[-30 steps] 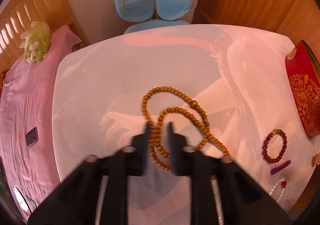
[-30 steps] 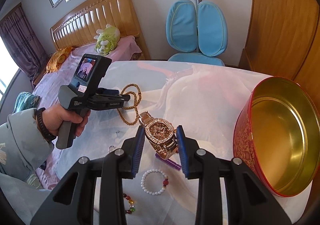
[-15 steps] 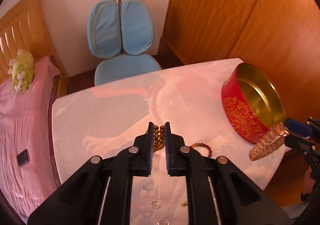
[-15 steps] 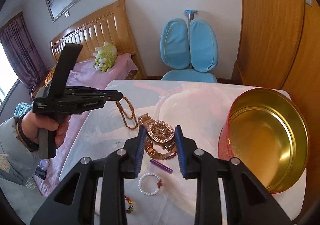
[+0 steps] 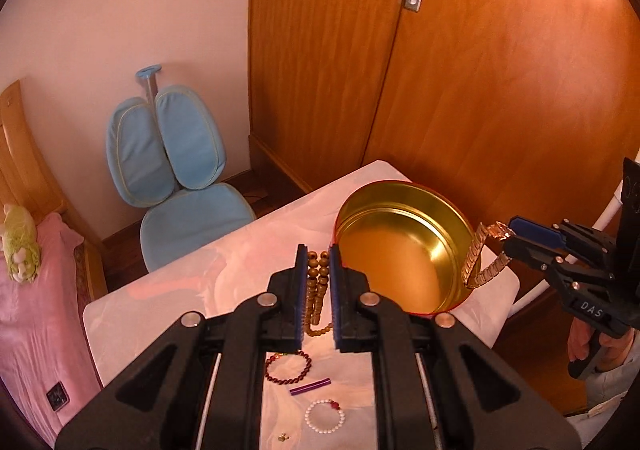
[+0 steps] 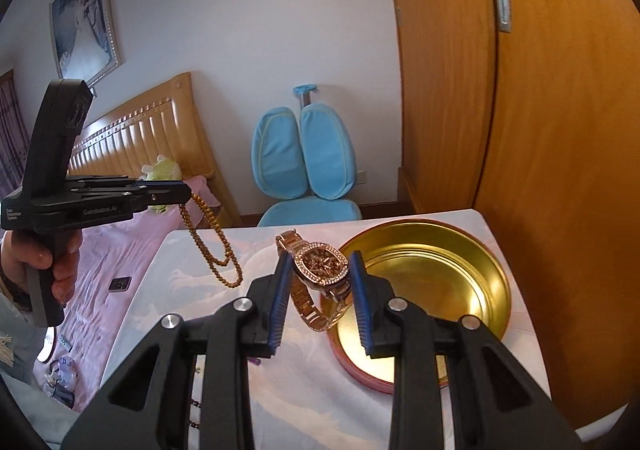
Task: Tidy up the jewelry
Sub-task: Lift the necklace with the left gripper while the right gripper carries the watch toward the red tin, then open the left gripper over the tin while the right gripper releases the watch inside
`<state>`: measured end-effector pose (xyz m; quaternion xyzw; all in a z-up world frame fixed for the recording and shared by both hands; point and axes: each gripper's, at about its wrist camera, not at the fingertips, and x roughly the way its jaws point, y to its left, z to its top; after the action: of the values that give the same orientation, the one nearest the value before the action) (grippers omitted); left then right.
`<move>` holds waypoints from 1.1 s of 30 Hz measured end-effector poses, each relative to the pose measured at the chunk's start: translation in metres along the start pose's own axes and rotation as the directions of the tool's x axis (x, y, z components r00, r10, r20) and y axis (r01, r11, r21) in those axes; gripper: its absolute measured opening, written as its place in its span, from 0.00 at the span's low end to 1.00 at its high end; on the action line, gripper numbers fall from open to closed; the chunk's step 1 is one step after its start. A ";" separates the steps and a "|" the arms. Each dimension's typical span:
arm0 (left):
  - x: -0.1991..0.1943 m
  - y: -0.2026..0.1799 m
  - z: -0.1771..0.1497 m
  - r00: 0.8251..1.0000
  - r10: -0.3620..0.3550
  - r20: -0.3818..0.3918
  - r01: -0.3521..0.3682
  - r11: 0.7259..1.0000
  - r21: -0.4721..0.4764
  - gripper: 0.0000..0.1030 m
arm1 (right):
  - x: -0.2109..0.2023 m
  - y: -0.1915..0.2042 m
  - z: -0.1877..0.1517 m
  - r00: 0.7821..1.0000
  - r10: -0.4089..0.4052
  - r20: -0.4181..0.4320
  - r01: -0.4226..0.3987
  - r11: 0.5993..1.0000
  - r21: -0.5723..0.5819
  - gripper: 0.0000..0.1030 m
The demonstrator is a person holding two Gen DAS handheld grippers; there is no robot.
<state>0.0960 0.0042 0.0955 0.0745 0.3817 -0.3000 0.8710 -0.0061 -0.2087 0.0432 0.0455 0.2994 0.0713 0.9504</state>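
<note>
The left tongs (image 5: 318,250) are nearly closed and clamp a strand of brown wooden beads (image 5: 316,290), which hangs in loops below the blue pads, clear of the surface (image 5: 168,302); from the right wrist view the same strand (image 6: 216,250) dangles from the tongs' tip (image 6: 182,194) over the near left edge of the white cloth. The right tongs (image 6: 320,274) stand narrow around a rose-gold watch (image 6: 322,268) with a stone-set bezel, the pads pressing on either side of its case while the metal band loops down beneath it. In the left wrist view the watch band (image 5: 478,262) hangs from those tongs (image 5: 510,236) just past the far rim of the tin. The tin (image 5: 400,250) is round, red outside and gold inside, lidless, and stands on the surface near the wooden wardrobe doors (image 5: 500,70); the watch is held above its near left rim in the right wrist view. Still lying on the cloth are a dark red bead bracelet (image 5: 288,368), a small purple bar (image 5: 311,387), a white bead bracelet (image 5: 325,416) with a red bead, and a tiny gold piece (image 5: 283,437) too small to tell. A blue chair (image 5: 176,178) stands beyond the surface, and a bed with a pink cover (image 5: 32,310) lies to the left, a green plush toy (image 5: 18,246) on it.
</note>
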 end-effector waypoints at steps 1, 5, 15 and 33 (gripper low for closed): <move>0.001 -0.006 0.005 1.000 -0.009 0.001 0.009 1.000 0.015 0.10 | -0.004 -0.005 -0.001 1.000 -0.012 0.005 0.012 1.000 0.009 0.30; 0.010 -0.030 0.018 0.999 -0.045 -0.004 0.045 0.997 0.066 0.10 | -0.011 -0.027 -0.001 0.998 -0.060 0.007 0.060 0.997 0.041 0.30; 0.057 -0.075 0.031 0.992 -0.095 -0.082 0.108 0.978 0.177 0.10 | 0.011 -0.060 -0.002 0.992 -0.113 -0.050 0.117 0.990 0.079 0.30; 0.249 -0.091 0.002 0.872 0.031 -0.488 0.145 0.937 0.319 0.10 | 0.162 -0.125 -0.026 0.869 -0.067 -0.491 0.147 0.981 0.127 0.19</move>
<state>0.1758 -0.1863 -0.0704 0.2875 0.5315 -0.3598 0.7110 0.1235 -0.3044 -0.0852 0.0858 0.5343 0.0032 0.8409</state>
